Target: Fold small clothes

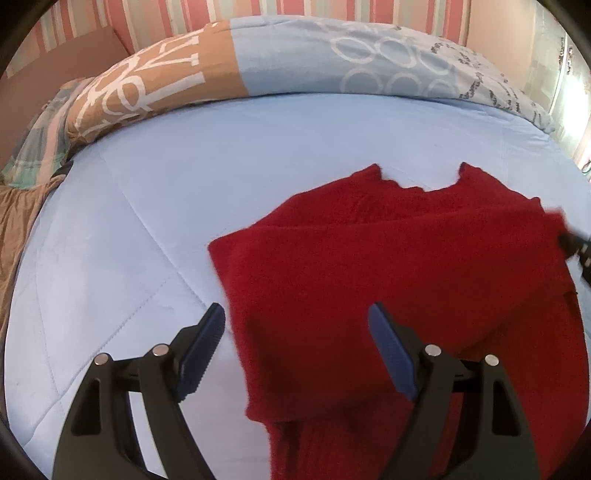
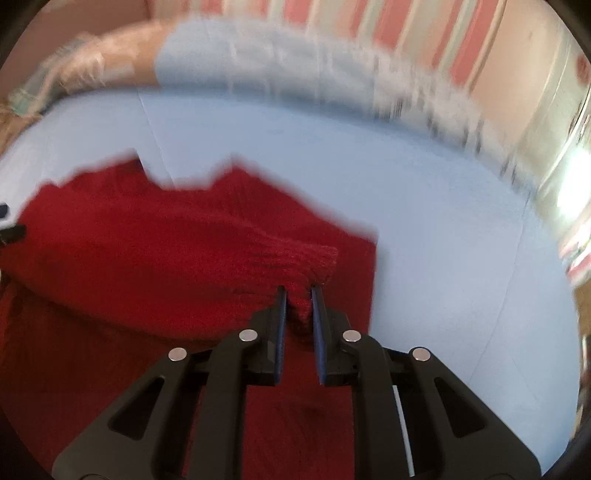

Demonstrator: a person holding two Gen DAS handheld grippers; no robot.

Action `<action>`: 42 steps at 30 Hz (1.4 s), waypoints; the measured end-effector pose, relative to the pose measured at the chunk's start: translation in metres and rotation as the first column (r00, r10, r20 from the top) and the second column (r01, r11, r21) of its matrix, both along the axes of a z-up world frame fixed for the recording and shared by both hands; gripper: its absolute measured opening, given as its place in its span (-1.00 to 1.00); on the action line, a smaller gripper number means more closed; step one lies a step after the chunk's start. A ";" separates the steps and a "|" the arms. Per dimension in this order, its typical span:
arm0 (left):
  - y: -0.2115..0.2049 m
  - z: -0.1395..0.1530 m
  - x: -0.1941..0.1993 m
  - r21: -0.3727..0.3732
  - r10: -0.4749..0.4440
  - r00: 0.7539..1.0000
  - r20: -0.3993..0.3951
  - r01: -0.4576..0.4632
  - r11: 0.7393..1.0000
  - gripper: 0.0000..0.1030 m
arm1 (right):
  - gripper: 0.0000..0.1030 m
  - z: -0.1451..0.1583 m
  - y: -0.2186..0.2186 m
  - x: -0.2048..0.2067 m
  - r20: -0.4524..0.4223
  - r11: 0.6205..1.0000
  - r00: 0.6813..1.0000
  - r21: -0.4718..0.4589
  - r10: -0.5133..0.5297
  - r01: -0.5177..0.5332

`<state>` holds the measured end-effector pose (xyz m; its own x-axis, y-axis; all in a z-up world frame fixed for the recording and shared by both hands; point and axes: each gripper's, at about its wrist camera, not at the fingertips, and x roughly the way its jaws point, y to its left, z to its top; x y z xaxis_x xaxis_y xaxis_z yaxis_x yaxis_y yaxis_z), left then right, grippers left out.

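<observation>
Nearest me, my right gripper (image 2: 298, 291) is clenched on the ribbed cuff (image 2: 306, 266) of the red sweater (image 2: 147, 266), a bunch of knit pinched between the blue pads. My left gripper (image 1: 295, 332) is released, jaws wide, hovering over the sweater's left folded edge and holding nothing. The sweater lies flat on the light blue bedspread (image 1: 147, 221), toward the near side of the bed, neckline (image 1: 421, 184) pointing to the far side. One sleeve is already laid across the body; the right view is blurred, so I read the second sleeve fold as in hand. Next I judge: lay the cuff flat across the chest, let go, then take the hem with both grippers. Beyond, a patterned duvet (image 1: 258, 62) is bunched along the far edge, below a striped wall (image 1: 258, 7).
</observation>
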<state>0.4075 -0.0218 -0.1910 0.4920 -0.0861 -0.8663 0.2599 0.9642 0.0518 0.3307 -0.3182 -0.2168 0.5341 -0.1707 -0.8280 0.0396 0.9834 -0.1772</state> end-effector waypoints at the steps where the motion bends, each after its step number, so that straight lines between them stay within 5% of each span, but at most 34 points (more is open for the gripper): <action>1: 0.001 -0.001 0.002 0.004 0.005 1.000 -0.007 -0.005 1.000 0.56 | -0.74 -0.009 -0.009 -0.001 -0.024 0.999 0.999 0.028 -0.038 0.039; 3: 0.003 0.002 0.004 -0.002 0.011 1.000 -0.005 -0.011 1.000 0.56 | -0.75 -0.008 -0.017 -0.004 -0.019 0.996 0.997 0.035 -0.076 0.077; 4: 0.003 0.005 0.004 -0.006 0.008 1.000 -0.001 -0.008 1.000 0.56 | -1.00 -0.003 -0.022 -0.007 0.005 0.994 0.994 0.007 -0.111 0.111; 8: 0.000 0.017 0.002 0.009 -0.024 0.999 0.028 0.024 1.000 0.58 | -0.98 0.018 -0.058 -0.012 0.072 0.978 0.976 0.048 -0.206 0.203; 11: -0.002 0.013 0.002 0.016 -0.039 0.999 0.022 0.039 0.999 0.58 | -0.70 0.017 -0.071 -0.003 0.024 0.962 0.990 0.240 -0.139 0.129; 12: -0.002 0.010 0.002 0.012 -0.038 0.999 0.015 0.037 0.999 0.58 | -0.29 0.020 -0.069 -0.002 0.036 0.957 0.992 0.269 -0.120 0.106; 13: -0.003 0.008 0.003 0.006 -0.035 0.999 0.006 0.035 0.999 0.58 | -0.11 0.021 -0.062 -0.001 0.041 0.958 0.995 0.278 -0.088 0.073; 15: -0.005 0.004 0.002 -0.005 -0.031 1.000 -0.008 0.031 1.000 0.58 | -0.11 0.014 -0.048 0.002 0.012 0.968 0.999 0.247 -0.049 0.044; 17: -0.009 0.000 0.000 -0.006 -0.032 0.999 -0.015 0.032 0.999 0.58 | -0.17 0.000 -0.035 0.013 -0.037 0.975 0.999 0.218 -0.031 0.038; 21: -0.018 -0.006 -0.001 0.024 -0.051 0.999 -0.018 0.051 0.998 0.58 | -0.86 -0.003 -0.024 0.010 -0.022 0.985 0.999 0.167 -0.036 0.039; 28: -0.017 0.003 -0.003 0.053 -0.065 0.998 0.022 0.064 0.997 0.58 | -0.89 0.023 -0.021 -0.004 0.135 1.000 0.991 -0.006 -0.021 0.022; 33: -0.011 -0.001 0.000 0.030 -0.044 0.999 0.005 0.044 0.999 0.58 | -0.88 -0.011 -0.045 0.000 0.015 0.992 0.994 0.061 -0.108 0.106; 36: -0.009 -0.011 0.001 0.044 -0.034 0.999 -0.014 0.034 0.998 0.58 | -0.70 -0.010 -0.047 -0.003 0.012 0.989 0.994 0.099 -0.109 0.107; 37: -0.008 -0.012 0.001 0.045 -0.029 0.999 -0.017 0.030 0.999 0.58 | -0.38 -0.003 -0.049 -0.006 0.029 0.986 0.993 0.125 -0.114 0.109; 39: -0.006 -0.006 -0.001 0.028 -0.027 1.000 0.000 0.027 0.999 0.58 | -0.08 0.013 -0.044 -0.013 0.086 0.986 0.991 0.139 -0.102 0.089; 42: -0.012 0.000 0.003 0.015 -0.047 0.999 0.015 0.047 0.999 0.59 | -0.08 0.019 -0.024 -0.009 0.097 0.993 0.995 0.115 -0.019 0.008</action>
